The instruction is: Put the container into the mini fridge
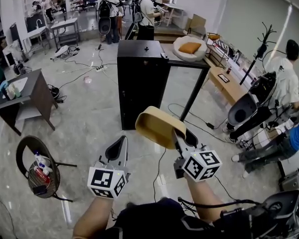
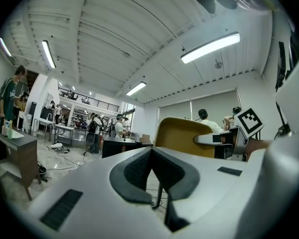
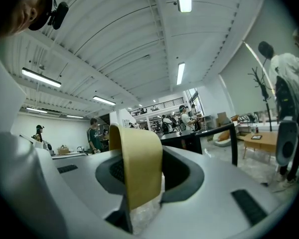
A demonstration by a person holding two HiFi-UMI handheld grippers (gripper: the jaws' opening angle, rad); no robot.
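Note:
A tan, oval container [image 1: 158, 125] is held in the air in front of me, tilted, with my right gripper [image 1: 178, 135] shut on its rim. In the right gripper view the tan container [image 3: 137, 163] stands on edge between the jaws, with clear plastic under it. My left gripper [image 1: 121, 142] hangs beside it to the left, jaws together and nothing in them; in the left gripper view its pads [image 2: 139, 171] meet in a point. The black mini fridge [image 1: 142, 83] stands on the floor ahead, its front shut, well beyond both grippers.
A black-framed table [image 1: 195, 69] joins the fridge's right side. A dark side table [image 1: 27, 98] and a round stool with bottles [image 1: 37, 166] stand at the left. Cables [image 1: 162, 168] run across the shiny floor. A person [image 1: 284, 81] is at the right; others stand at the back.

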